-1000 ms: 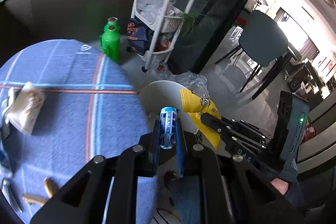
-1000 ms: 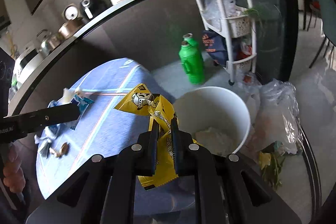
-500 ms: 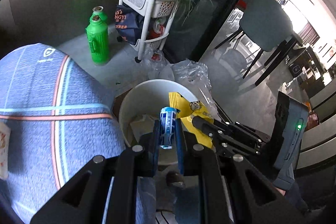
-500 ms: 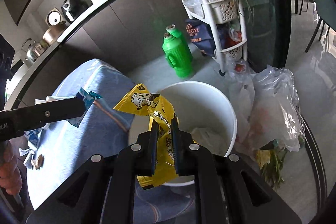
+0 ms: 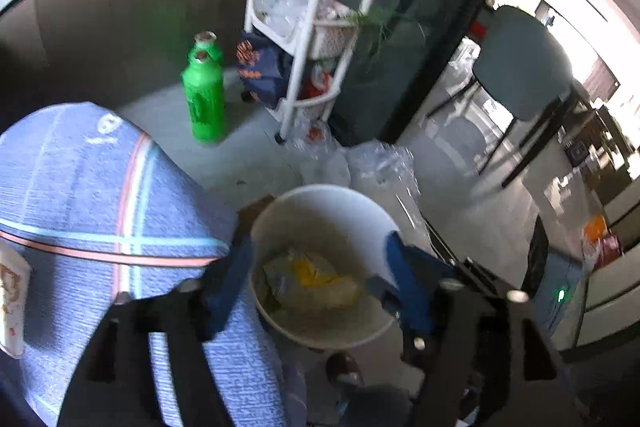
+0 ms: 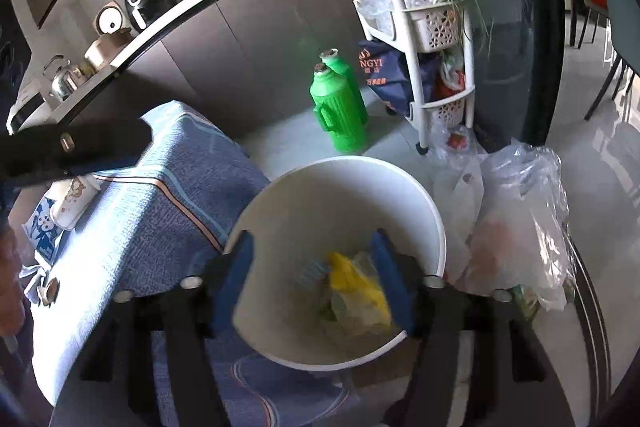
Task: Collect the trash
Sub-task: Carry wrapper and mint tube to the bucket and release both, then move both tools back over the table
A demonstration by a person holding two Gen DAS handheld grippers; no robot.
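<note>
Left tongs (image 5: 316,277) spread wide, empty, over the white bin (image 5: 320,193) on the floor beside the desk (image 5: 80,187). Yellow wrapper (image 6: 356,283) lies inside the bin among other trash. Right tongs (image 6: 312,275) likewise gape, holding nothing.

Your left gripper (image 5: 316,271): matte black frame, blue finger pads (image 5: 404,279), round silver screw heads along the lower frame. Your right gripper (image 6: 312,275): same black body, blue pads (image 6: 390,275), silver screws lower left and lower right. At that view's left edge, a sliver of your bare skin.
</note>
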